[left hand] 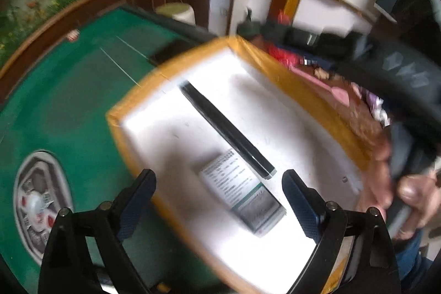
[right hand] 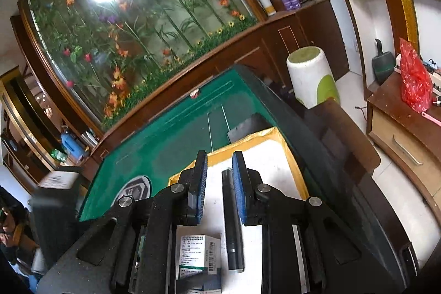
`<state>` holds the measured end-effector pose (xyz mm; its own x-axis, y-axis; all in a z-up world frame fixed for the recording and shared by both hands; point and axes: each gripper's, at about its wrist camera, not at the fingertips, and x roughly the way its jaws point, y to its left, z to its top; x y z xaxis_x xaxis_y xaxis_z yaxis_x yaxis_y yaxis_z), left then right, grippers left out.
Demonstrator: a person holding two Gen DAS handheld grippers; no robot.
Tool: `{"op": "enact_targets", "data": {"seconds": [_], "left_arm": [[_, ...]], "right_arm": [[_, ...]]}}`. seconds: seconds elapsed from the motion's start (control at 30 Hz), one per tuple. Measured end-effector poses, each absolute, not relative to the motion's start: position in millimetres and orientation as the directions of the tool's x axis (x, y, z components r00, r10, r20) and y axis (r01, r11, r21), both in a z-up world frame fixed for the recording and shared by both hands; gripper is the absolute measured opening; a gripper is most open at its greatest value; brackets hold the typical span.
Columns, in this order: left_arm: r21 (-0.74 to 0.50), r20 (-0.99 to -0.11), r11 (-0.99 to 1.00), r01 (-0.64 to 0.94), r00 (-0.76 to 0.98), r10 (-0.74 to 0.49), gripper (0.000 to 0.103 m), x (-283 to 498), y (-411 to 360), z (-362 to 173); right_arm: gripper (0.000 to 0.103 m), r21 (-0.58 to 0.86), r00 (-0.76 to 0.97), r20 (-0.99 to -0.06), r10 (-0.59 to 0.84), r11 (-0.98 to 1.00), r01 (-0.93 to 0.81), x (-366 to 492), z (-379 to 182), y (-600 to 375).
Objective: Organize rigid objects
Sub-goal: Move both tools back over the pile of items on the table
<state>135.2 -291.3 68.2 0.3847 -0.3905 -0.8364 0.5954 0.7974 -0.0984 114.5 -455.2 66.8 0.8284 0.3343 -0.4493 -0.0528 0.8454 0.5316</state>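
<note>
Inside tray [left hand: 311, 90]: one box [left hand: 242, 194], one pen [left hand: 226, 128].

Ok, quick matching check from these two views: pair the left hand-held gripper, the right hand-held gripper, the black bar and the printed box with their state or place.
1 left hand-held gripper
2 right hand-held gripper
3 black bar
4 printed box

A lies flat in the white tray, beside the bar
B jaws nearly shut, nothing held
C jaws wide open, empty
D lies lengthwise in the tray

Pairs: 1-C, 2-B, 3-D, 4-A
</note>
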Motion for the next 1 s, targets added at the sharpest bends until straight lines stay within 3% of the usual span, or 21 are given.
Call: {"op": "enact_targets", "data": {"seconds": [0.27, 0.43, 0.63, 0.73, 0.87, 1.0], "left_arm": [[-0.131, -0.66, 0.891, 0.434, 0.632, -0.405, 0.093, 63.1, -180.9, 134.3], [-0.051, -0.55, 0.958, 0.281, 0.793, -0.262, 0.093, -10.1, -97.9, 146.7], [-0.049, -0.649, 0.959, 0.279, 0.721, -0.243, 0.093, -26.3, -32.9, 102.2], [-0.066, -0.673, 0.934, 0.35, 0.676, -0.3, 0.093, -32.1, -26.9, 86.3], [-0.096, -0.715, 0.926, 0.366, 0.622, -0.32, 0.093, -33.4, -21.7, 70.5], [-0.108, -0.757, 0.933, 0.343, 0.58, -0.301, 0.093, -33.9, -21.7, 49.1]], "right_arm": [[0.018, 0.513, 0.845, -0.397, 0.359, 0.85, -0.121, 105.8, 76.1, -450.8], [0.018, 0.44, 0.864, -0.356, 0.357, 0.88, -0.182, 95.3, 84.7, -436.3], [0.018, 0.431, 0.83, -0.402, 0.387, 0.88, -0.201, 62.3, 94.3, -410.5], [0.018, 0.405, 0.802, -0.356, 0.48, 0.853, -0.331, 9.4, 101.5, -377.8], [0.036, 0.466, 0.696, -0.354, 0.625, 0.763, -0.449, -35.2, 79.1, -344.0], [0.036, 0.44, 0.666, -0.411, 0.623, 0.775, -0.454, -51.7, 57.7, -324.5]]}}
